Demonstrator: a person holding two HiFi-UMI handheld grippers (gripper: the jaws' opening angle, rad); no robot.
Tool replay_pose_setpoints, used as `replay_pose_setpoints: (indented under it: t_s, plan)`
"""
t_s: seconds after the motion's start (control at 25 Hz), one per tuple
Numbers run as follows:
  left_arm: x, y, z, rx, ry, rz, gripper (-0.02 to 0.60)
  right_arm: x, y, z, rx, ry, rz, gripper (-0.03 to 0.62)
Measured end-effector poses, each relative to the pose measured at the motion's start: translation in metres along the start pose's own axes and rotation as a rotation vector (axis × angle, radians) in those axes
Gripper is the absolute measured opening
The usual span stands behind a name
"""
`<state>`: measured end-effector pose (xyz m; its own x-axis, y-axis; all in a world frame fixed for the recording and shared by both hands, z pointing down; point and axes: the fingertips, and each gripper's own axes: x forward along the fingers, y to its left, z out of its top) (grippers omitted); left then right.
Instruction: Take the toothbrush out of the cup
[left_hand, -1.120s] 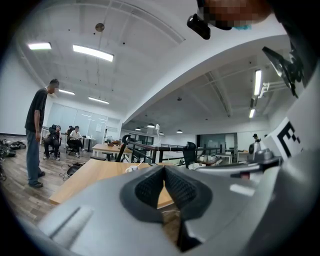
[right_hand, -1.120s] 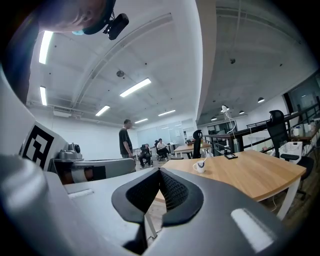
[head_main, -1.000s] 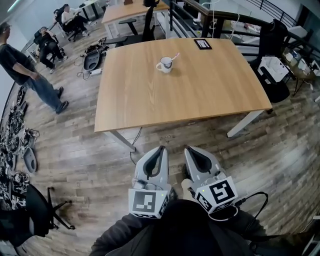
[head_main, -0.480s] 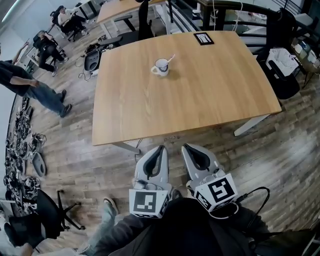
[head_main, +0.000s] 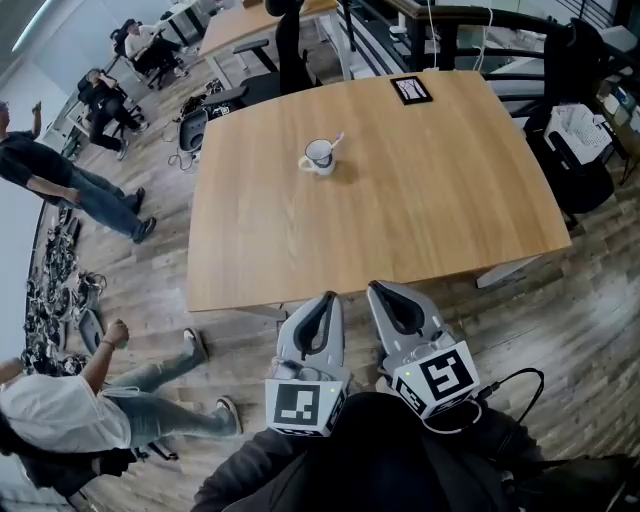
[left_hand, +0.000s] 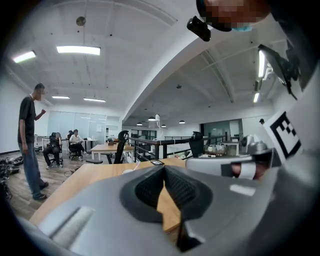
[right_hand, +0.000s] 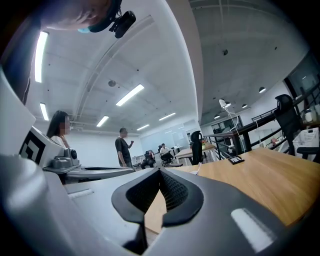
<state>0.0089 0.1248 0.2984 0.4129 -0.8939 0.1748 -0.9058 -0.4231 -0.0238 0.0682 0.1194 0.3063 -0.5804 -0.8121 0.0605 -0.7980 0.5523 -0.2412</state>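
The left hand-held gripper (head_main: 326, 299) and right hand-held gripper (head_main: 377, 290) hover pressed together, empty, at the worktop's (head_main: 420, 210) near edge, while the toothbrush (head_main: 336, 141), likely light, stiff and slick, leans in the far cup (head_main: 317, 158), best pinched by its protruding end.

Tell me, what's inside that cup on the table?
A toothbrush stands in the cup, leaning out over its rim. The cup's wall hides the brush's lower end, and whether anything else is inside cannot be made out from here.
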Motion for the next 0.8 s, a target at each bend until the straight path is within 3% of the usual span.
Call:
replay_pose_setpoints:
  t_s: [0.4,0.8]
  plan:
    - [0.022,0.012,0.003,0.013,0.032,0.050,0.008,0.021,-0.015,0.001,0.027,-0.012,0.030,0.002]
    - [0.065,0.063,0.007,-0.006,0.014,0.014,0.008,0.081,-0.027,0.006,-0.006,0.002,-0.016,0.002]
